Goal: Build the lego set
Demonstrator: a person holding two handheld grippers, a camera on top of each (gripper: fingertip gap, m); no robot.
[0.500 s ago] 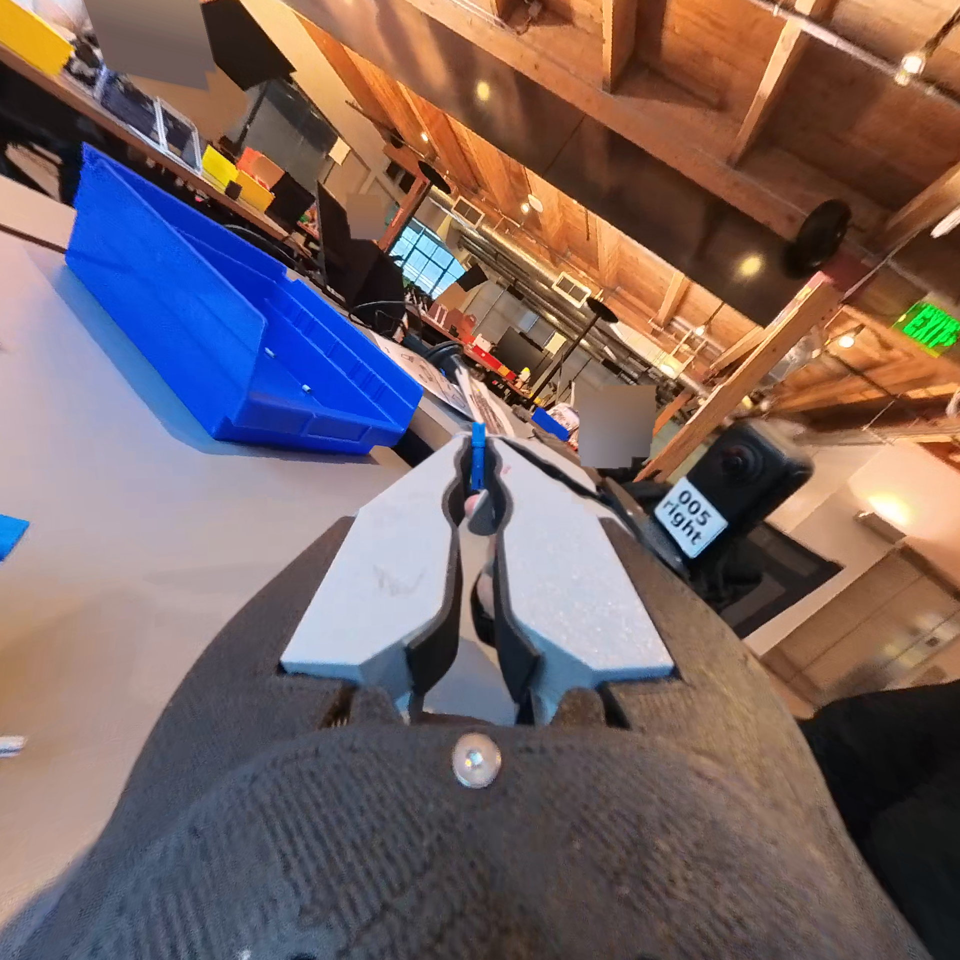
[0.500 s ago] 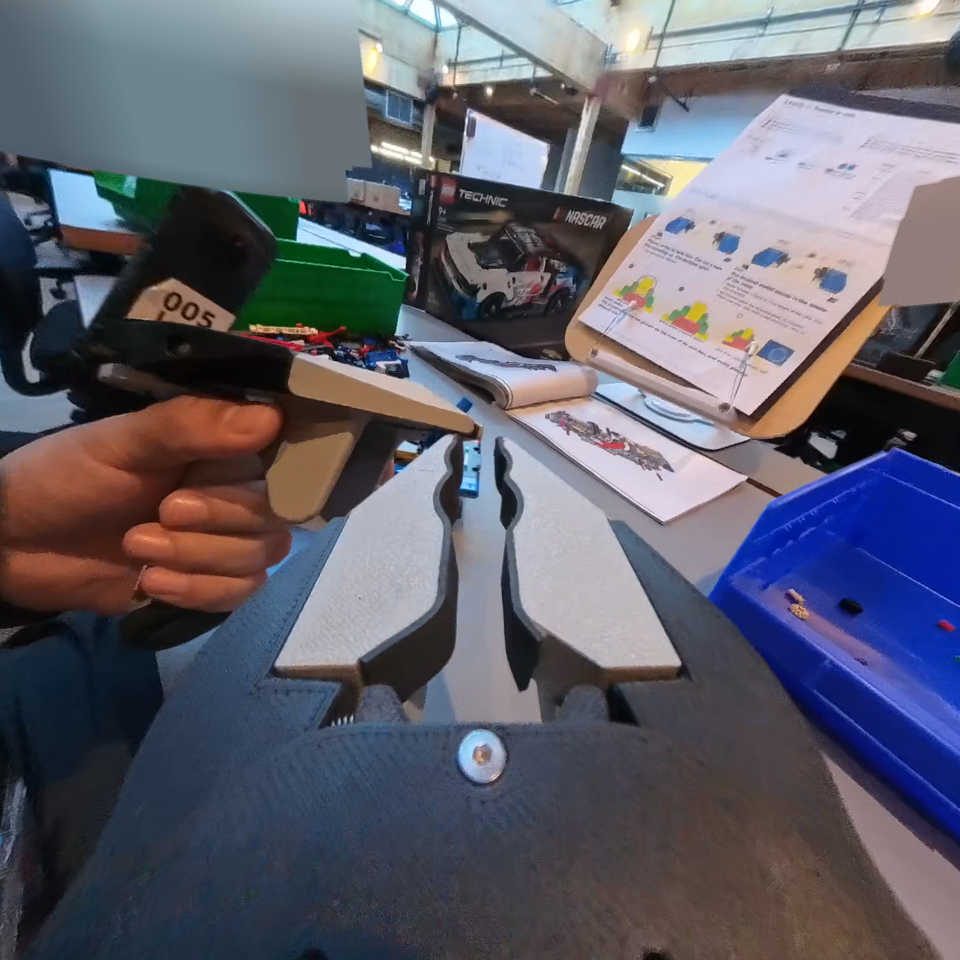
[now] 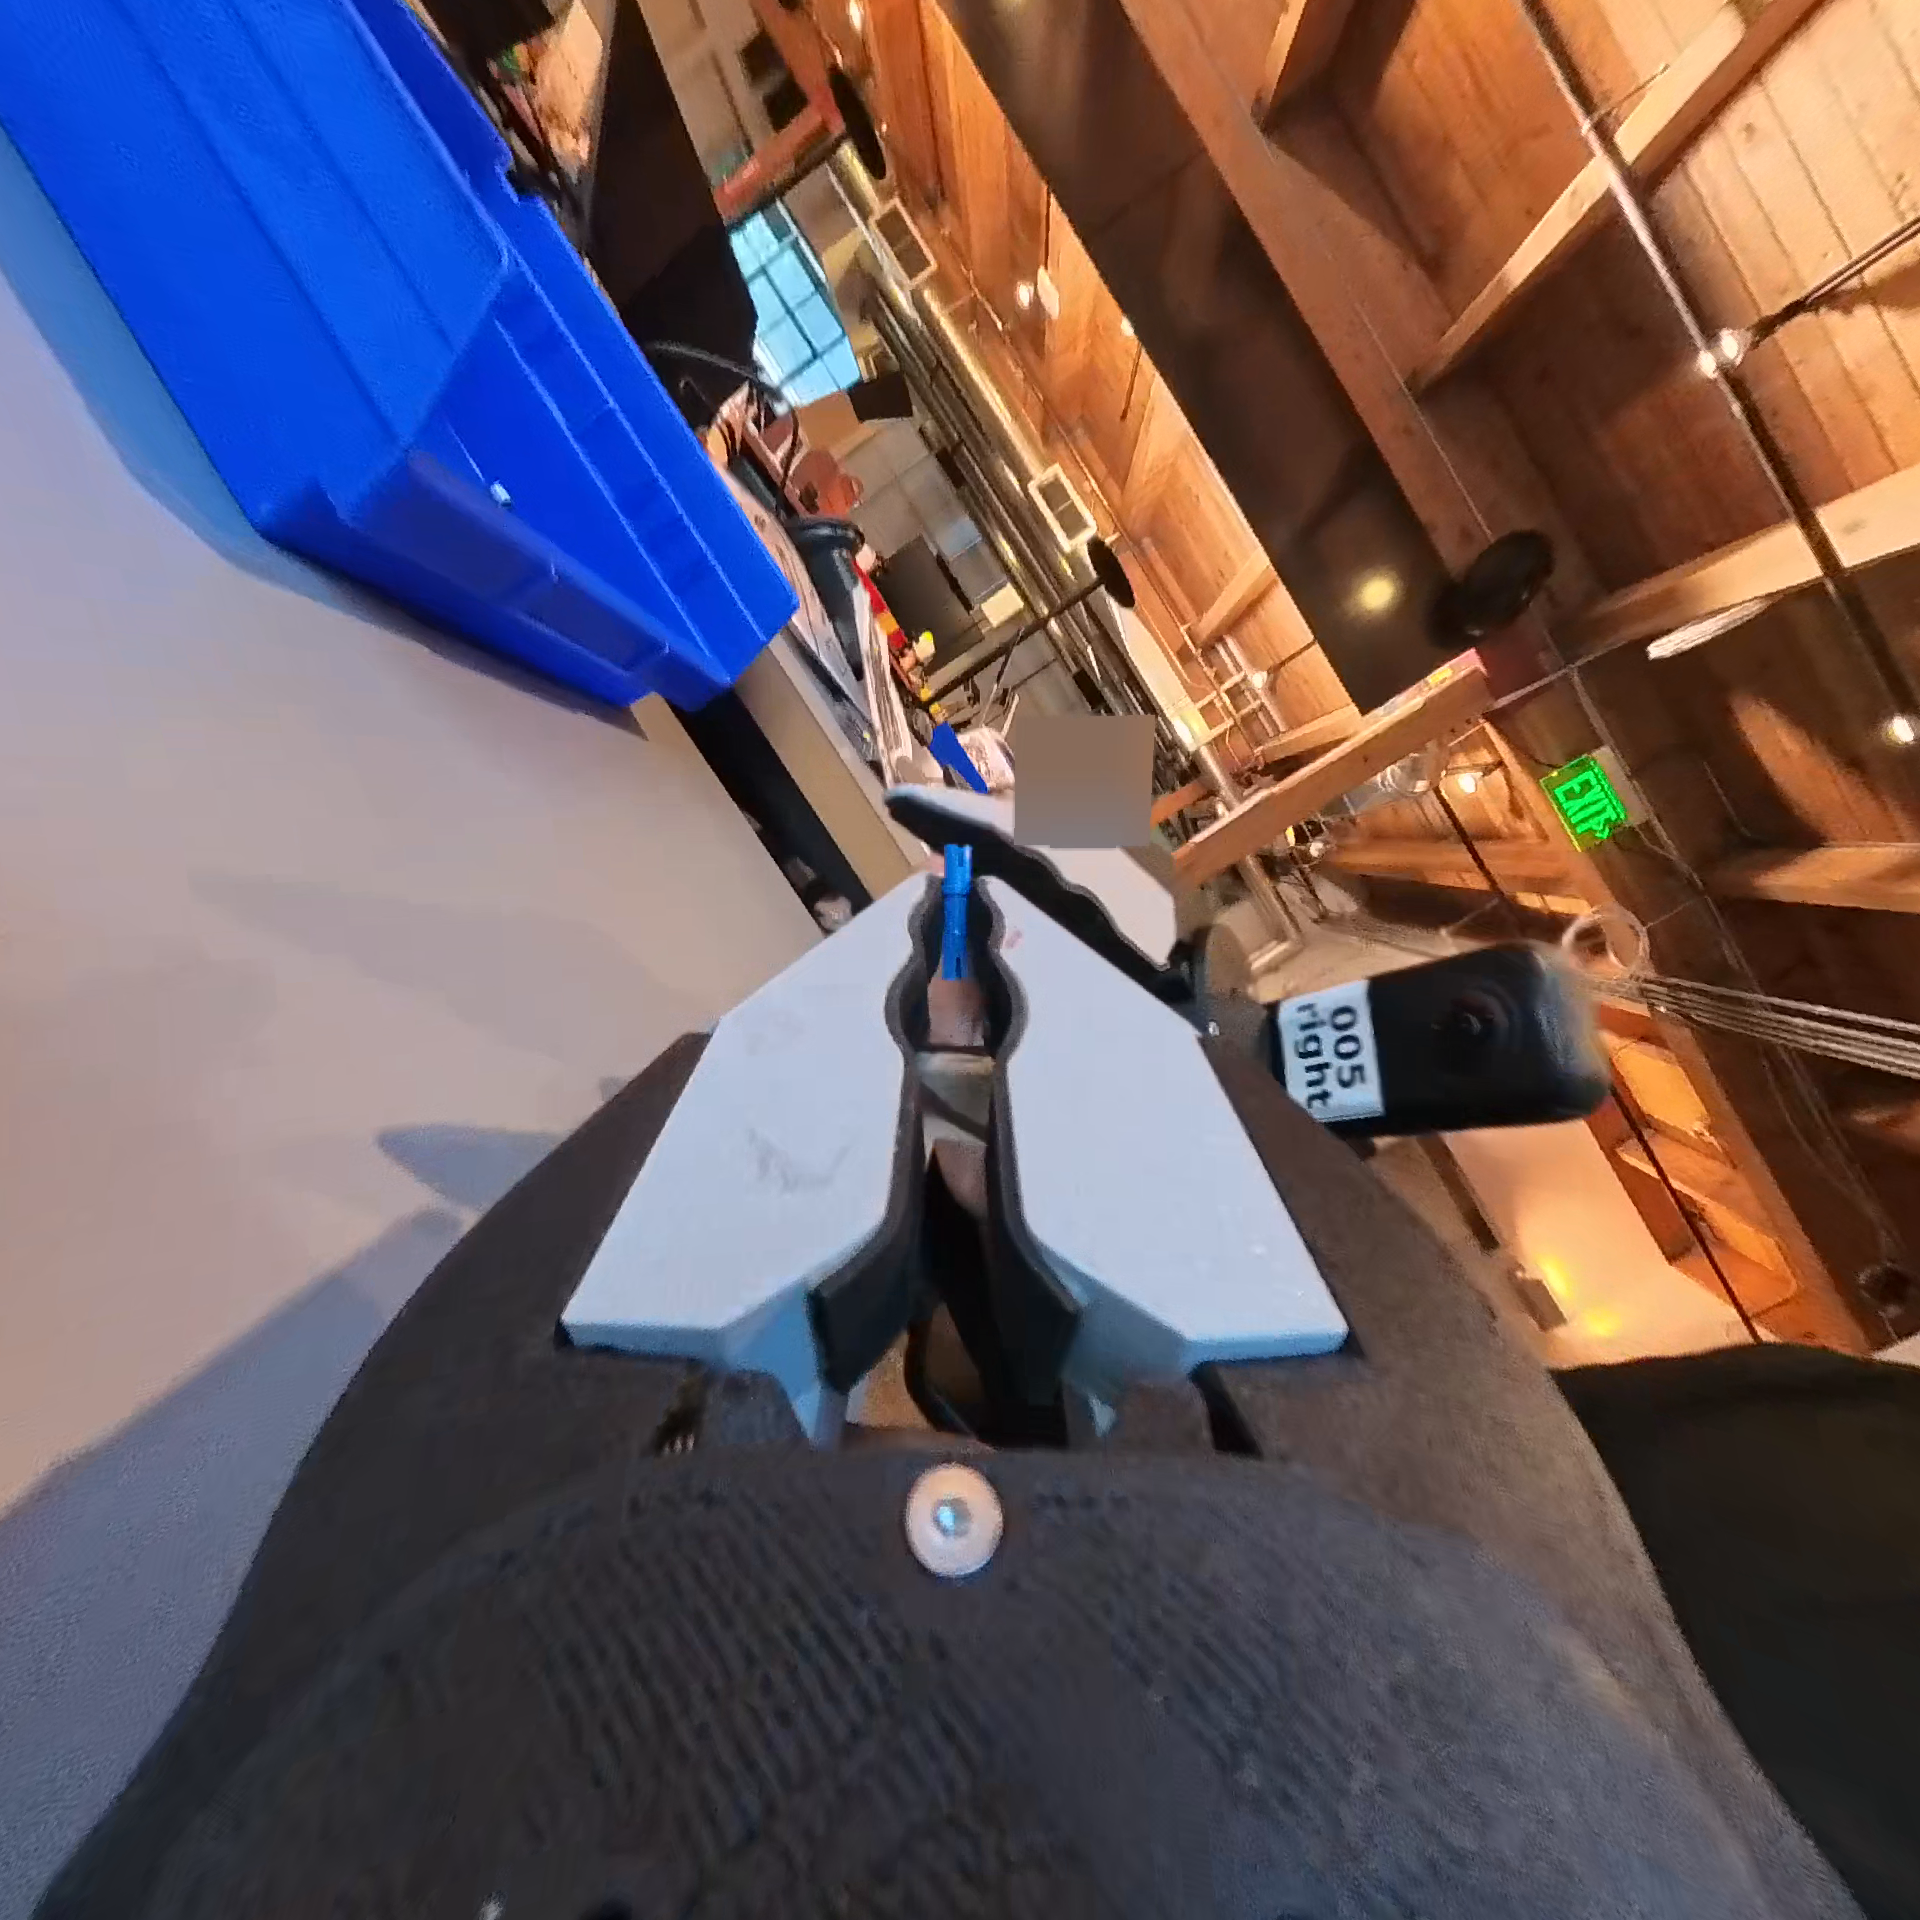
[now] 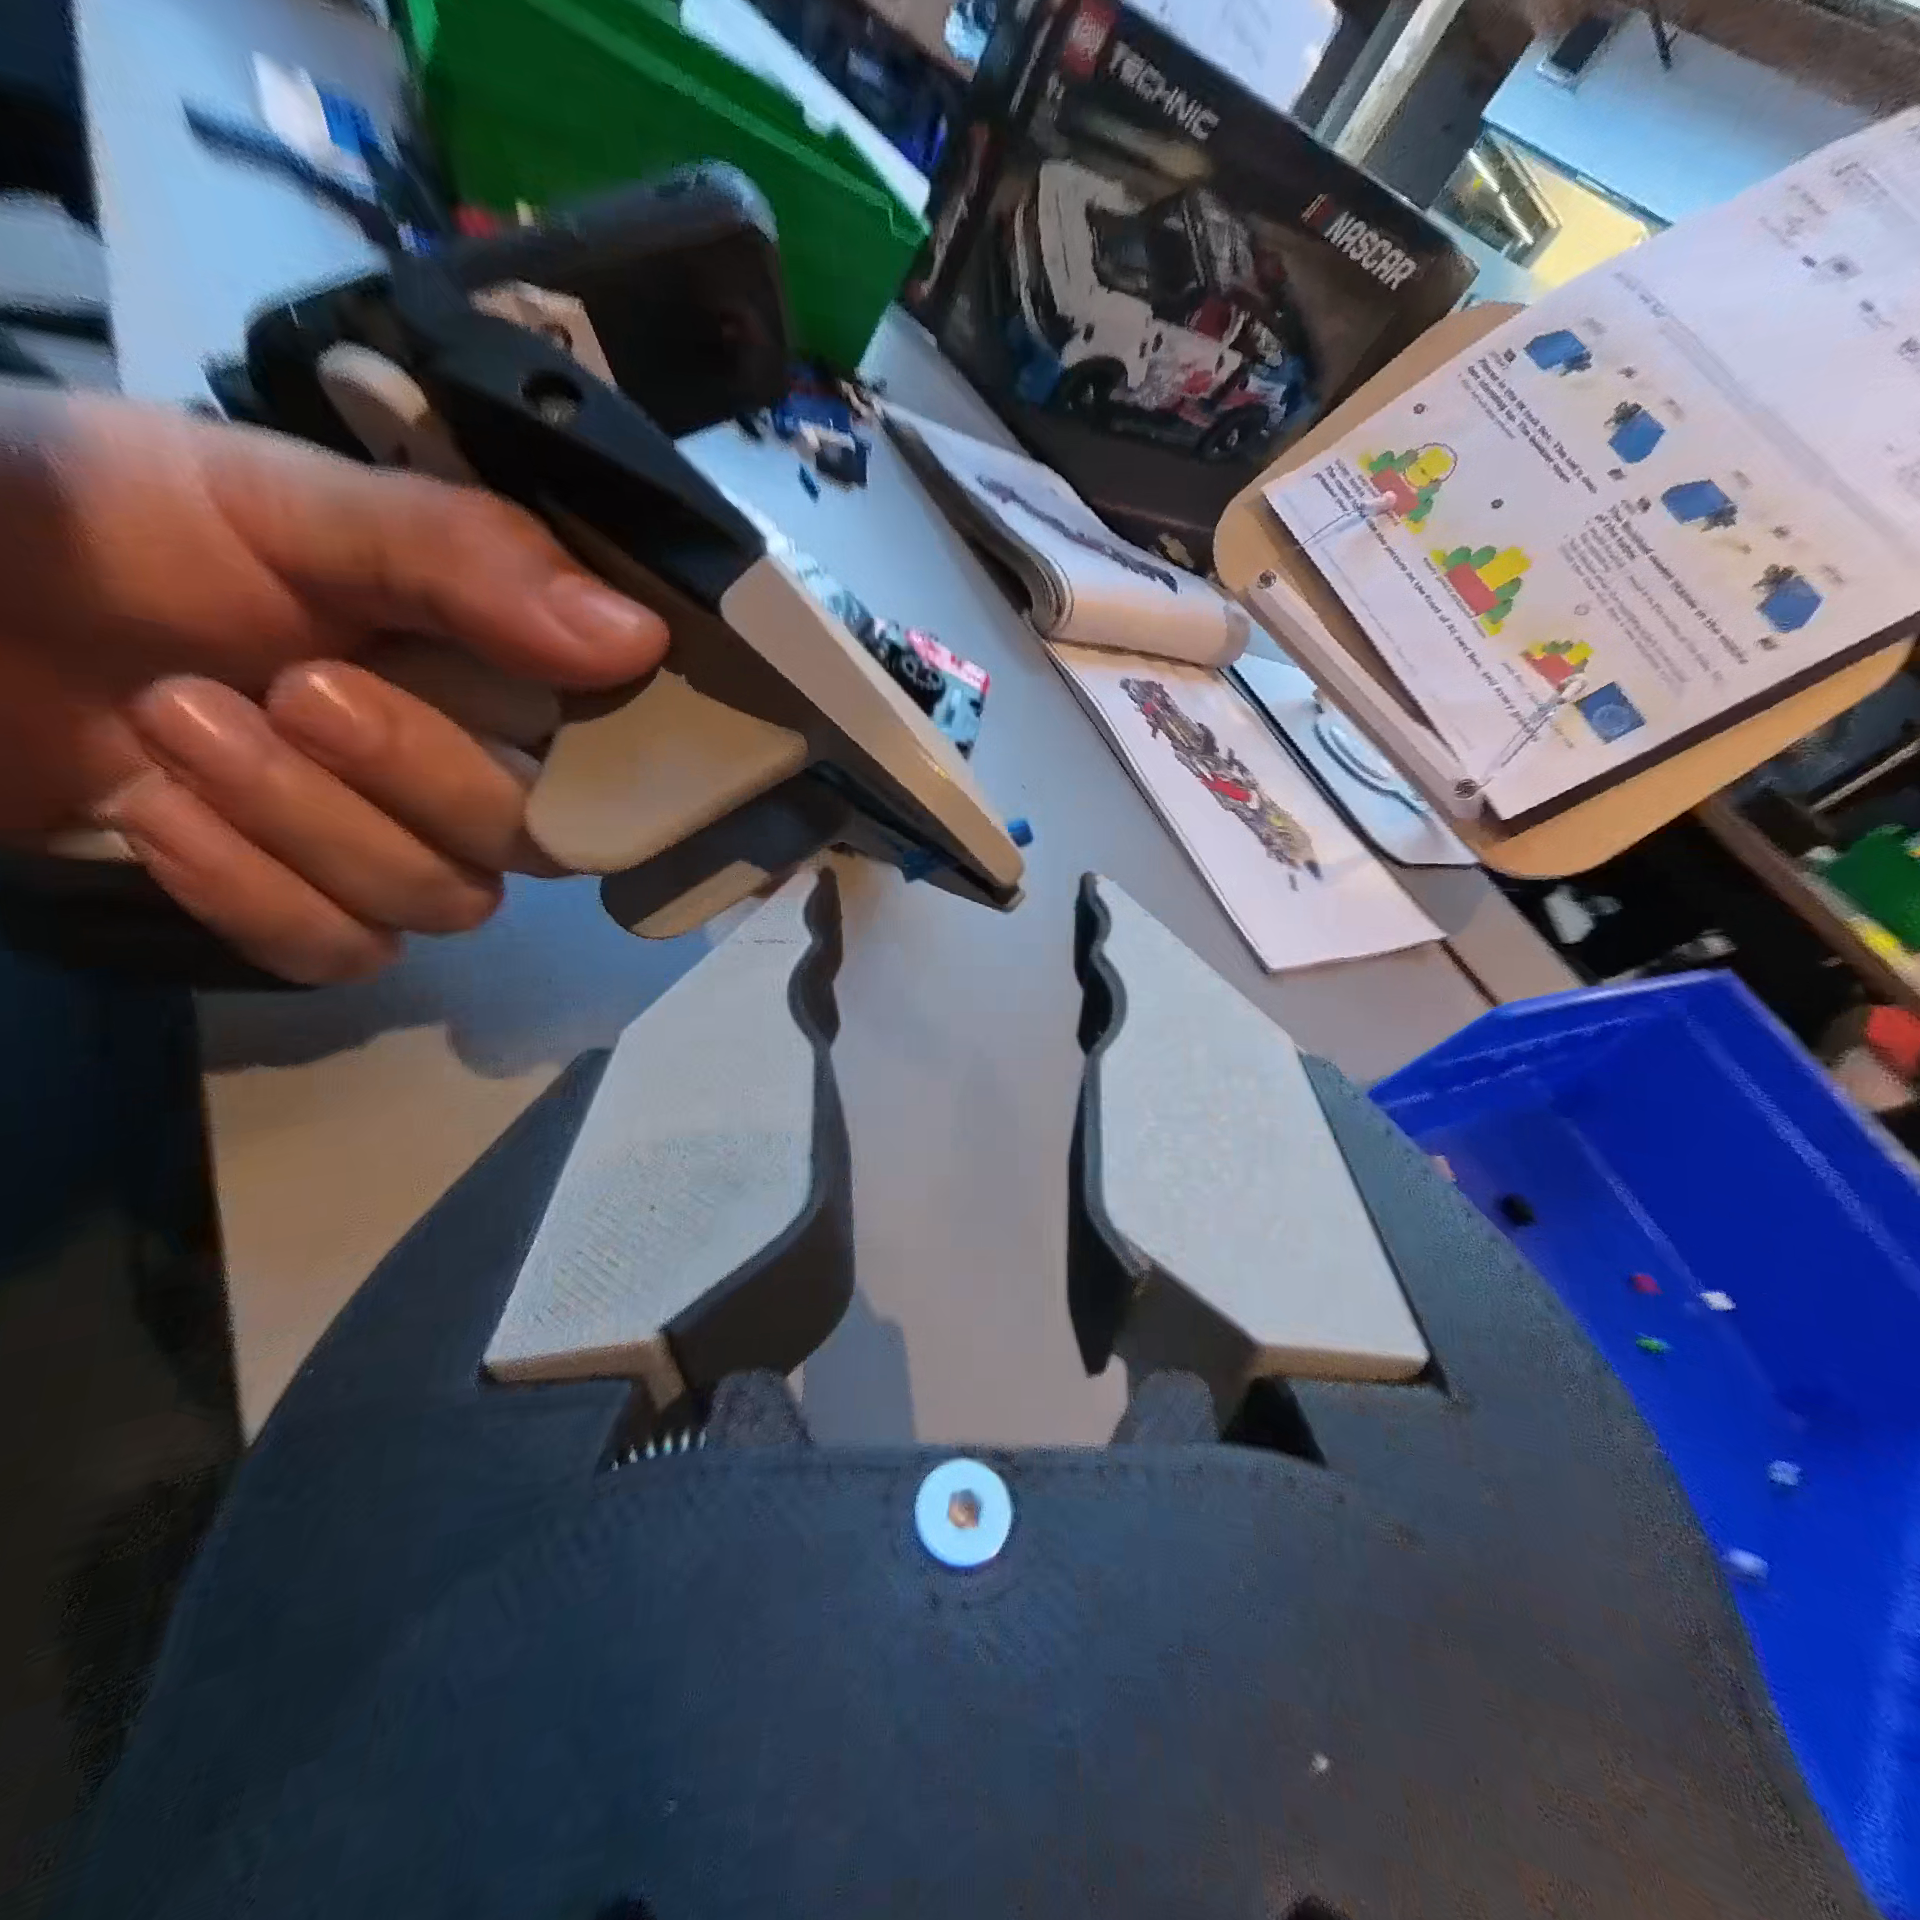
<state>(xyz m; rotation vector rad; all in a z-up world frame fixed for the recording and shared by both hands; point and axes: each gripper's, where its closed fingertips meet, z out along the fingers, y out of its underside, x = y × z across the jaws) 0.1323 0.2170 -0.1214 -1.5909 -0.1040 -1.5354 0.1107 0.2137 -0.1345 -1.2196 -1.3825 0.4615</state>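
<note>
Lego pin [image 3: 956,914], blue, sits clamped in my left gripper [image 3: 961,896] at frame centre, tip exposed, so my spread-open, empty right gripper [image 4: 951,894] can take it, I judge.

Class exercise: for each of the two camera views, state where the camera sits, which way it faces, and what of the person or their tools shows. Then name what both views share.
Left wrist view: on the left tongs, tilted up toward the wooden ceiling; its fingers pinch a blue lego pin.
Right wrist view: on the right tongs, facing the table, lego box and instruction sheet; a hand shows.
Shared: the blue bin and each other's tongs.
</note>
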